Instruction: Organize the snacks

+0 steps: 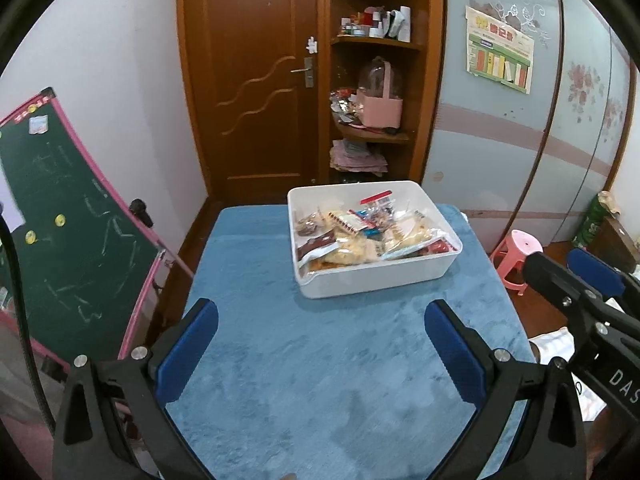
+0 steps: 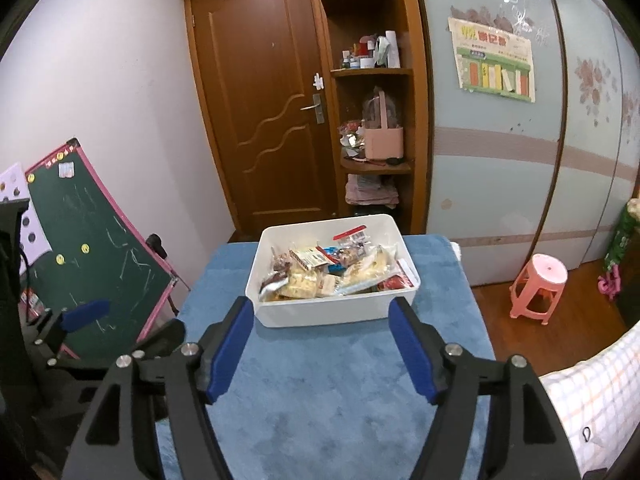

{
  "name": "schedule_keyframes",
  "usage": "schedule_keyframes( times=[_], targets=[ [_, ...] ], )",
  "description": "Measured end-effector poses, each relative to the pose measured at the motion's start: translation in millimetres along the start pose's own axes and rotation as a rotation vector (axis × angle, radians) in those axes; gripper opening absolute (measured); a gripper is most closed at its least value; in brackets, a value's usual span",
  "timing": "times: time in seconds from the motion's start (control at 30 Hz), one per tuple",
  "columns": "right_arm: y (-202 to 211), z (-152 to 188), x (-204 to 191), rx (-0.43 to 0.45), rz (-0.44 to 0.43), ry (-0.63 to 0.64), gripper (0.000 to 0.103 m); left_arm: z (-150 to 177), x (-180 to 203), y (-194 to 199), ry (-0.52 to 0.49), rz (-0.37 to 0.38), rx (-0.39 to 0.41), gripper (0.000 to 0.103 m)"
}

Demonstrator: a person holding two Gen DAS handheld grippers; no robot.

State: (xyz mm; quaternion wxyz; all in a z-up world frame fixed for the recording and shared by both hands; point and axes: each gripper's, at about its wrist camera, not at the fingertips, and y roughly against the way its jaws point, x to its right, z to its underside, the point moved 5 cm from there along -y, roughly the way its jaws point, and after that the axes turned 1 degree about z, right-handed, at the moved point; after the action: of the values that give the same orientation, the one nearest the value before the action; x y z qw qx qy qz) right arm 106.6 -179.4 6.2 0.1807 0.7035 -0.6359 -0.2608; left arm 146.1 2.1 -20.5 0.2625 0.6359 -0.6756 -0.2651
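Here, snack packets [image 2: 332, 270] sit heaped in a white bin [image 2: 332, 312] on a blue table [image 2: 320, 400], apparently already gathered; the left gripper [image 1: 320, 328] and right gripper [image 2: 322, 324], jaws apart and empty, hover in front.

Matt white plastic bin [image 1: 376, 276] — glossy wrappers [image 1: 360, 236] — plush blue cloth [image 1: 320, 360]

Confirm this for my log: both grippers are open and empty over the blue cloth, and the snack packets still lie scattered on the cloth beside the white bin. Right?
Not quite. The snack packets are inside the white bin, not scattered beside it; the right wrist view shows this. The left gripper and right gripper are open and empty over the blue cloth.
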Motion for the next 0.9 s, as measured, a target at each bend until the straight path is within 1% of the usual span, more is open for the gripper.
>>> schedule_keyframes(
  times=[0.13, 0.3, 0.4, 0.53, 0.7, 0.9],
  targets=[
    [12.2, 20.6, -4.9, -0.016, 0.001, 0.017, 0.071, 17.5, -12.2, 11.1, 0.035, -0.002, -0.012, 0.103],
    [27.7, 40.6, -13.0, -0.016, 0.013, 0.046, 0.071, 38.2, -22.7, 24.4, 0.055, -0.031, -0.026, 0.103],
    [36.6, 49.2, -14.9, -0.019, -0.007, 0.041, 0.071, 51.2, -24.6, 30.6, 0.066, -0.027, -0.040, 0.103],
    [43.0, 58.1, -15.2, -0.031, -0.030, 0.031, 0.071, 67.8, -23.5, 39.2, 0.069, -0.041, -0.035, 0.103],
    [53.9, 68.2, -18.4, -0.013, -0.006, 0.040, 0.071, 74.2, -13.6, 49.5, 0.048, -0.042, -0.008, 0.103],
    [63.1, 74.3, -13.7, -0.012, -0.007, -0.005, 0.071, 73.4, -11.7, 63.1, 0.047, -0.053, 0.029, 0.103]
  ],
)
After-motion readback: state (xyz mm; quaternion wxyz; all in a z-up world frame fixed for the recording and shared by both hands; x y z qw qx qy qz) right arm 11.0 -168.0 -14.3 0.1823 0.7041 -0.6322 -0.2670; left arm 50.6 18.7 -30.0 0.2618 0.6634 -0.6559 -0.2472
